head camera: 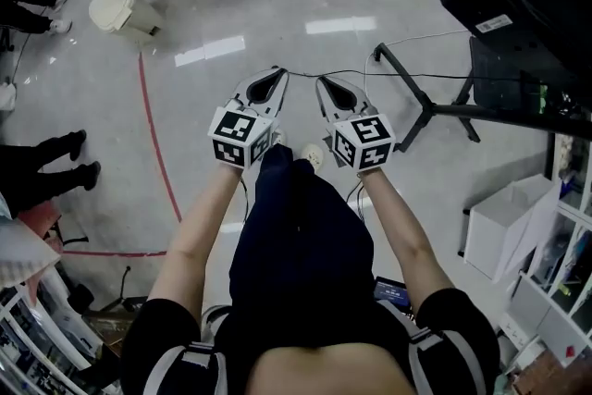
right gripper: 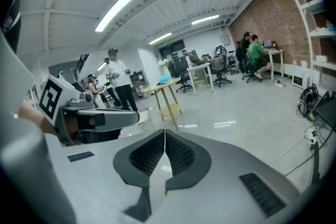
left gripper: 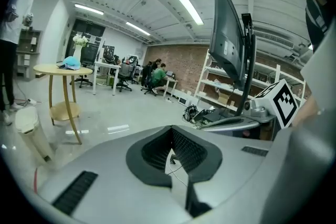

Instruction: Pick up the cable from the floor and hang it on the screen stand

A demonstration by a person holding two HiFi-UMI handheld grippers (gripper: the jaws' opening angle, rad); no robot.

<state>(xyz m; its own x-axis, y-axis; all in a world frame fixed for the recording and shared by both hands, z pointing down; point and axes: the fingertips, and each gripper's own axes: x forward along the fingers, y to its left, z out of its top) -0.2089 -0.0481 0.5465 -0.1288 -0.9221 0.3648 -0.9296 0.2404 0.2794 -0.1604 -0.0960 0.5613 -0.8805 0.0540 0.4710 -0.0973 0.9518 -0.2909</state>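
We hold left gripper [head camera: 277, 77] and right gripper [head camera: 326, 84] side by side, jaws together, nothing between them | thin black cable [head camera: 398, 74] lies on the floor [head camera: 277, 5] just past their tips, running right to the screen stand [head camera: 427, 106] | our judgement: part the jaws first, straddle the cable low, pinch squarely.

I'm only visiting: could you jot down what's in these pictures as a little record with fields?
Place: open grey floor, seen from above
Left gripper: jaws together
Right gripper: jaws together
Cable: thin, black, running past both gripper tips toward the stand
Screen stand: black legs, at right
Grip: unclear whether either gripper pinches the cable
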